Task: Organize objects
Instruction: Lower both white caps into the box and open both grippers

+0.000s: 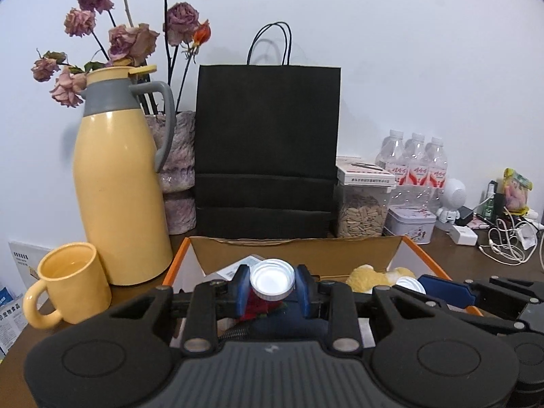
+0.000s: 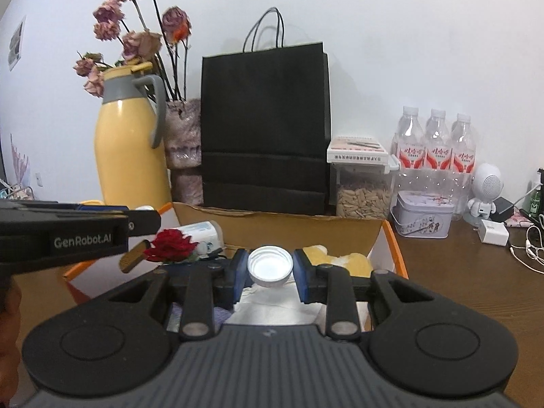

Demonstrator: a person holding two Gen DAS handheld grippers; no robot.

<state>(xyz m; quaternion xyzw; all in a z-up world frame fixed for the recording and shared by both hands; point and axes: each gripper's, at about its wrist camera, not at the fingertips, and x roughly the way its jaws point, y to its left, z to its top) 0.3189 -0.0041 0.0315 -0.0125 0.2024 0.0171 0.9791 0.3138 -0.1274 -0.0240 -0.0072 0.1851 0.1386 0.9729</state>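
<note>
Two round white ridged plastic caps are in play, one in each hand-held gripper. The left hand-held gripper (image 1: pixel 272 290) has its blue pads closed narrowly on the first white cap (image 1: pixel 272 278), held with its hollow side facing the camera above the open box. The right hand-held gripper (image 2: pixel 270 270) pinches the second white cap (image 2: pixel 270 267) the same way, also over the box. Both caps are lifted clear of the box contents.

Below them sits an open cardboard box with orange edges (image 2: pixel 391 241) on the brown wooden table (image 2: pixel 459 272). Inside it lie a red artificial rose (image 2: pixel 170 243), a pale yellow plush toy (image 1: pixel 369 277), white paper and a small pale-blue and white container lying on its side (image 2: pixel 204 233).

Behind the box stands a black paper shopping bag with cord handles (image 1: pixel 268 146). Left of it are a yellow thermos jug with grey handle (image 1: pixel 119 187) and a yellow mug (image 1: pixel 68 282). Right of the bag, a clear lidded canister (image 2: pixel 362 190) holds pale seeds.
</note>
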